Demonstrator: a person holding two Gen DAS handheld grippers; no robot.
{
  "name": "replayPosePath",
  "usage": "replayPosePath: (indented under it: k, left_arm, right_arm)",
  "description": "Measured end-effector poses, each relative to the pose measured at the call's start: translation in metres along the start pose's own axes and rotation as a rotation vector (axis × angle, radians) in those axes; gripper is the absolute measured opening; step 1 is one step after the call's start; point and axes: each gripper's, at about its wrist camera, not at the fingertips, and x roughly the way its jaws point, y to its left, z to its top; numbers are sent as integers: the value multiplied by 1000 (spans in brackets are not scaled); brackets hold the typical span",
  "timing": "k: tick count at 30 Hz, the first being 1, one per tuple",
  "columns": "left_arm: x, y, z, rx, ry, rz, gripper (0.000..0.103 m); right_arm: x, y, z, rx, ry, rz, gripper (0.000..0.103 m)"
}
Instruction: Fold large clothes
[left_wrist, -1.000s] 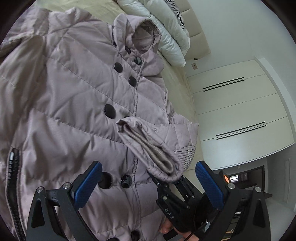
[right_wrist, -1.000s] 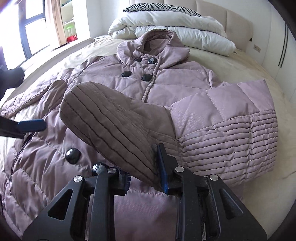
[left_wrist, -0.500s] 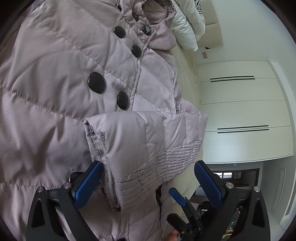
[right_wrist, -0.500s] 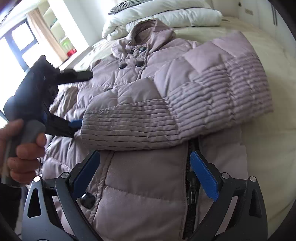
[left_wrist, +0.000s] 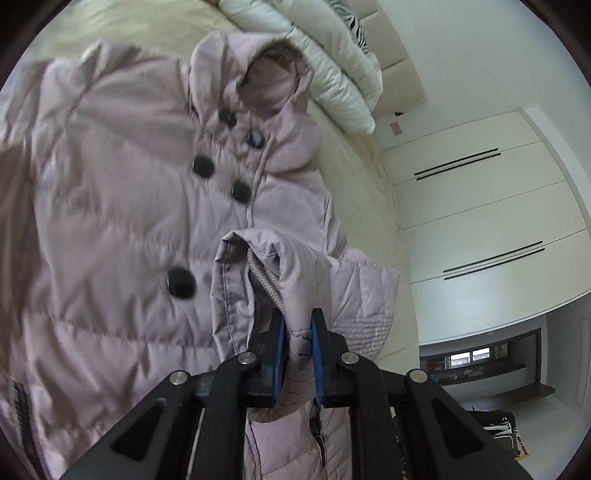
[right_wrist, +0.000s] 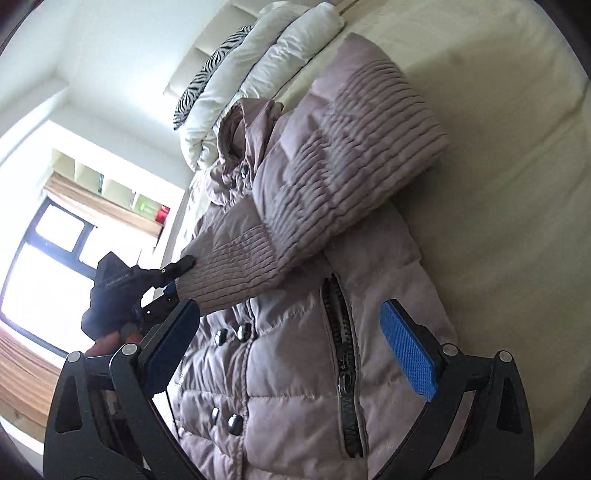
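With the puffer jacket (left_wrist: 110, 229) spread across the bed (right_wrist: 517, 184) at frame centre, the left gripper (left_wrist: 297, 343) clamps the sleeve cuff (left_wrist: 258, 280) while the right gripper (right_wrist: 295, 350), jaws wide and empty, hovers lower centre; the sleeve should probably be drawn flat across the buttons (left_wrist: 181, 282) without bunching.

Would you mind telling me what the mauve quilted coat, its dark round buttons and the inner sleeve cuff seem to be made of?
Mauve quilted coat: probably a smooth synthetic shell over padding, given its faint sheen and puffy stitched panels. Dark round buttons: glossy, likely plastic, though metal snaps are possible. Inner sleeve cuff, clamped in the left gripper: ribbed knit, matte.
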Motion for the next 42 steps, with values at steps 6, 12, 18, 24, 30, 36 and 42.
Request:
replayPosePath:
  k: [6,12,18,24,30,36,42]
  left_arm:
    - [-89,-6,59,27,-193,7,15]
    - [-133,26,85,-10,-284,48,15]
    - [-132,58,87,-50,-270,56,15]
    - [-134,72,89,-66,-282,61,15]
    - [-133,85,87,-87,-282,73,15]
    - [-107,114,82,-142,-251,106,15]
    - [-75,143,82,-189,-244,157,15]
  right_arm:
    - [13,-32,18,295,-39,232,100]
    - [57,-35,36,491,-82,339,100]
    - [119,-16,56,561,-80,377,100]
    - [156,-4,77,567,-82,360,102]
    - [160,-25,96,574,-136,315,100]
    - [125,-36,125,478,-268,227,100]
    - [125,-50,128,438,-250,205,97]
